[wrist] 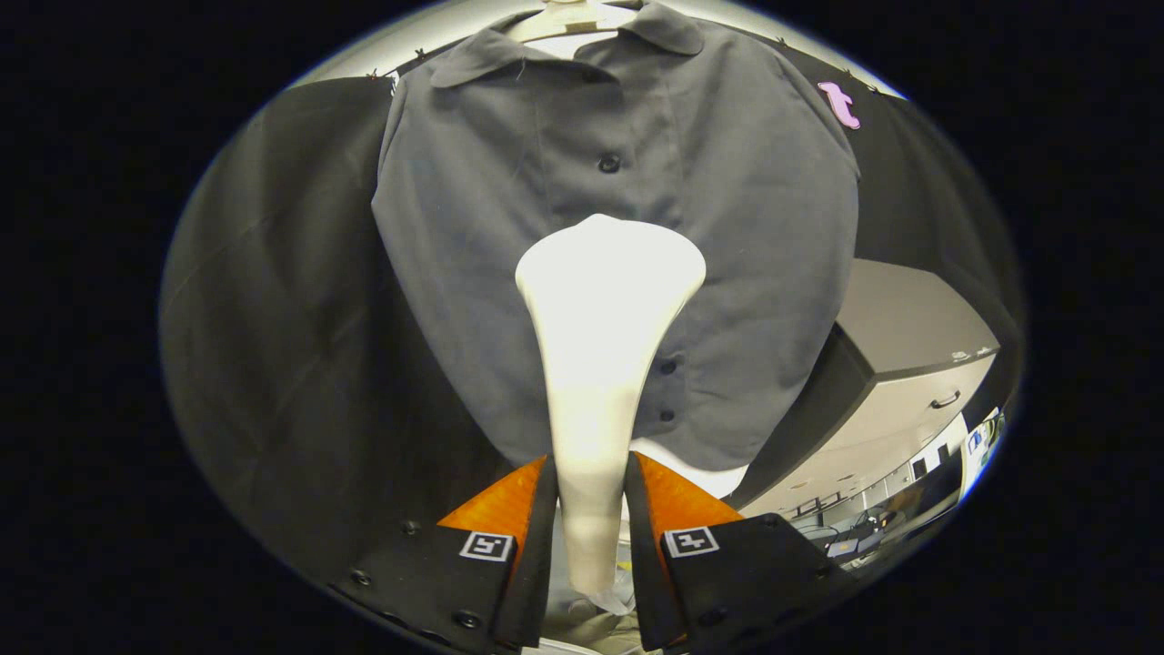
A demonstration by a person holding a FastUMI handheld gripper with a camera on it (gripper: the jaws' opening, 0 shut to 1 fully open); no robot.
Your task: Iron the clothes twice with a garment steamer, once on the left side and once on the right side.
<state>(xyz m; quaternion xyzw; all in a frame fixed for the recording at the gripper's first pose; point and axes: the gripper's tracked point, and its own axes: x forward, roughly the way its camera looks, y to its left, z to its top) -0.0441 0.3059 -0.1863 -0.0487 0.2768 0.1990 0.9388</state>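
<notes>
Between my two fingers (548, 509) sits one white garment steamer (600, 364), its narrow handle pinched by both of them, so my gripper (591, 473) is clamped on it. Its wide head rises beyond my fingertips, in front of one grey shirt (727, 227) on one pale hanger (568, 18). I count three dark buttons along the shirt's front (others may be hidden behind the head).

The way ahead of the gripper (591, 473), clamped on the steamer (600, 364), is blocked by the hung shirt (727, 227); a cabinet (909, 364) stands beside the shirt's hem.
</notes>
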